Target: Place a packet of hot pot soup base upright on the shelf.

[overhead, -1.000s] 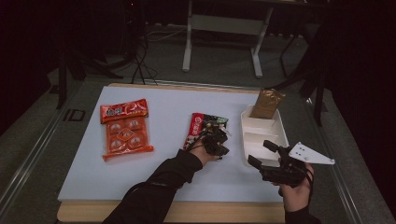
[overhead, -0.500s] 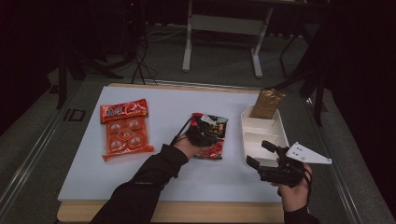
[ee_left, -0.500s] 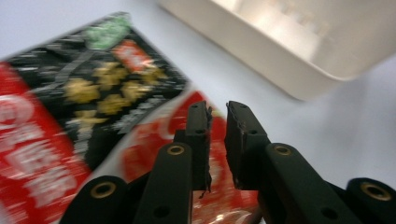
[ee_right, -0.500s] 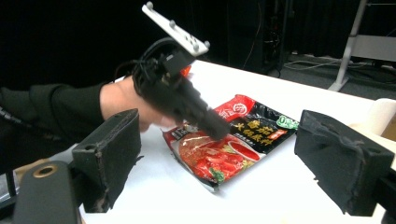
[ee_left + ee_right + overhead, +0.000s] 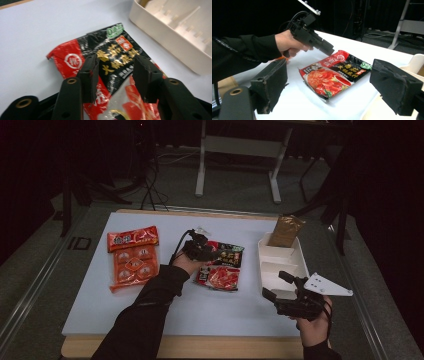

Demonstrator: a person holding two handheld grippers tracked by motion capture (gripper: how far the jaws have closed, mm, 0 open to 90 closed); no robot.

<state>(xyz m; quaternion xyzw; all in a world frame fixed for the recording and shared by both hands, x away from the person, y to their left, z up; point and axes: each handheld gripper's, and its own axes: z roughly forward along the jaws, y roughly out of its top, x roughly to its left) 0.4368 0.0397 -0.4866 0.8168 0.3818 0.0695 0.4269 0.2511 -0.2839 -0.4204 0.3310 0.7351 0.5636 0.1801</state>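
Observation:
A red and black food packet (image 5: pixel 223 267) lies flat on the white table (image 5: pixel 100 305), left of a white divided tray (image 5: pixel 296 265). My left gripper (image 5: pixel 209 253) hovers over the packet's far left corner. In the left gripper view its jaws are open just above the packet (image 5: pixel 117 50), with nothing between them, the left gripper (image 5: pixel 115 62) pointing toward the tray (image 5: pixel 175 47). My right gripper (image 5: pixel 276 286) is open at the tray's near end. The right gripper (image 5: pixel 329 75) looks across at the packet (image 5: pixel 329 80) and the left gripper (image 5: pixel 322 46).
An orange-red packet of small snacks (image 5: pixel 132 257) lies on the left part of the table. A brown pouch (image 5: pixel 286 231) leans in the tray's far end. The table's front wooden edge (image 5: pixel 190 347) runs below both forearms.
My left gripper has drawn back from the middle of the red and black packet to its far left corner. The packet stays flat in place. The right gripper has barely moved.

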